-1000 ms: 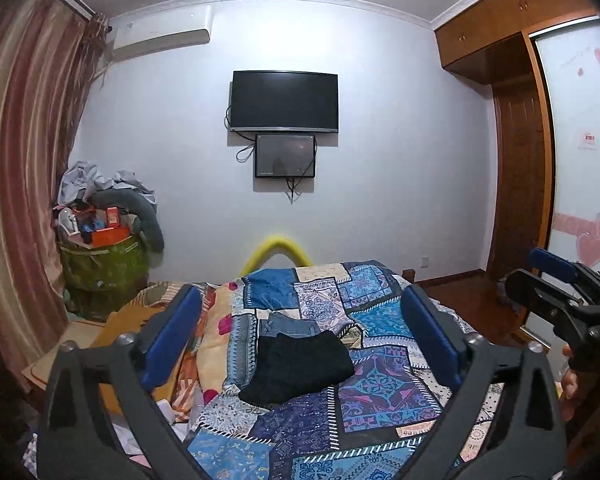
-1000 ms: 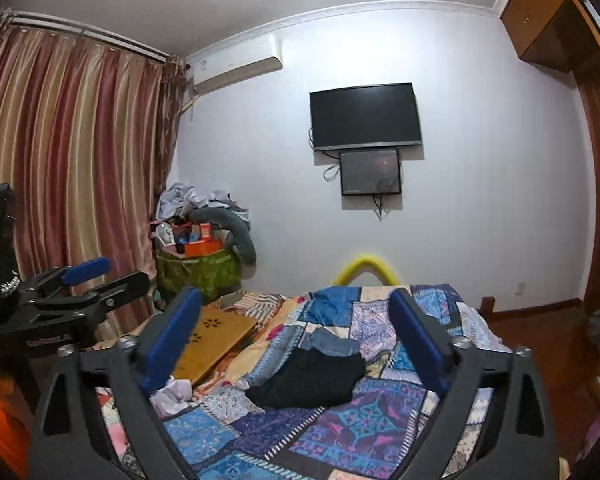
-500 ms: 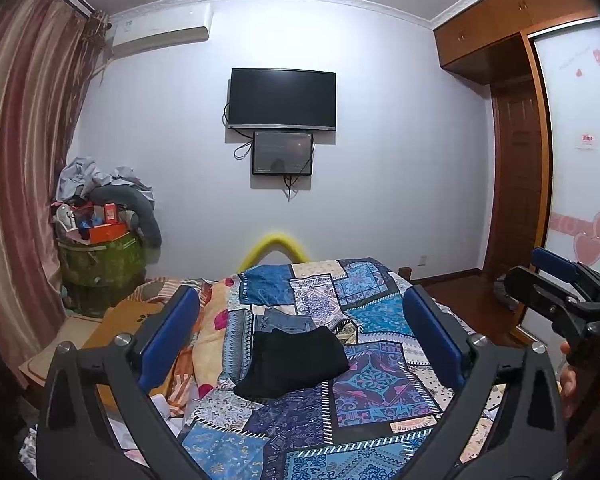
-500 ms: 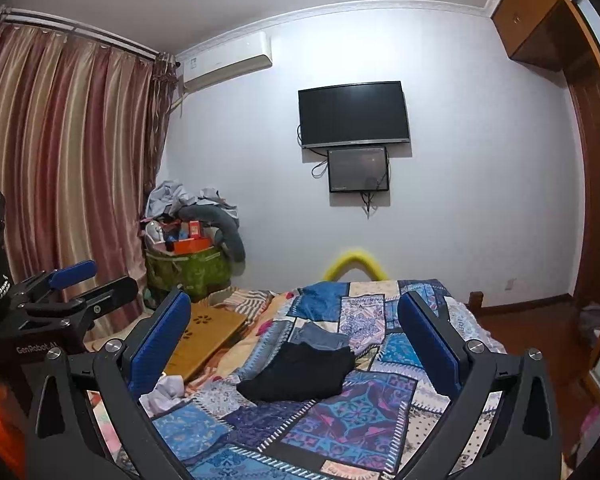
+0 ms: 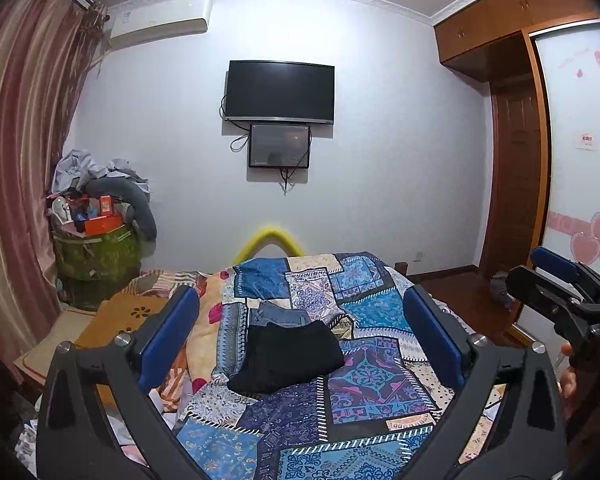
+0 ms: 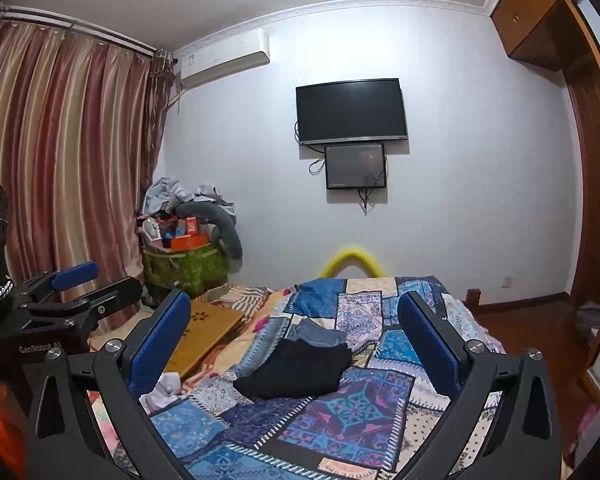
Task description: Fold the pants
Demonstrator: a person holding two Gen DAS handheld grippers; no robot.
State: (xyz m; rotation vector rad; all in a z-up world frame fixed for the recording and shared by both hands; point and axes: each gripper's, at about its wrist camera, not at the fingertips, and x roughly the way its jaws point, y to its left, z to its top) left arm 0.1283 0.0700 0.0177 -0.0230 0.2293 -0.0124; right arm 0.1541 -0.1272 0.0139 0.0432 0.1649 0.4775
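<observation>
You've got both tools up off the bed right now, neither one touching any fabric. Your left tool (image 5: pixel 300 336) has its blue pads spread wide with nothing between them, and your right tool (image 6: pixel 294 344) is spread just as wide and just as empty. Each one shows in the other's camera too: the right tool sits at the right edge of the left wrist view, the left tool at the left edge of the right wrist view.

The black pants (image 5: pixel 288 358) are lying on the patchwork quilt (image 5: pixel 372 384) around the middle of the bed, bunched into a compact, roughly rectangular bundle. From the right wrist they (image 6: pixel 296 368) sit framed between the pads, well beyond them. Just on the far side of the black pants, touching them, there's a pair of blue jeans (image 5: pixel 278 314), partly tucked under the black fabric's far edge.

On the far wall you've got a TV (image 5: pixel 279 92) with a smaller screen (image 5: pixel 279 145) hung right under it, and an air conditioner (image 5: pixel 160 20) up near the ceiling to the left. A striped curtain (image 6: pixel 60 160) runs down the left side, with a green bin (image 6: pixel 184 268) piled with clutter in the far left corner. A wooden lap tray (image 6: pixel 208 332) lies on the bed's left side.
</observation>
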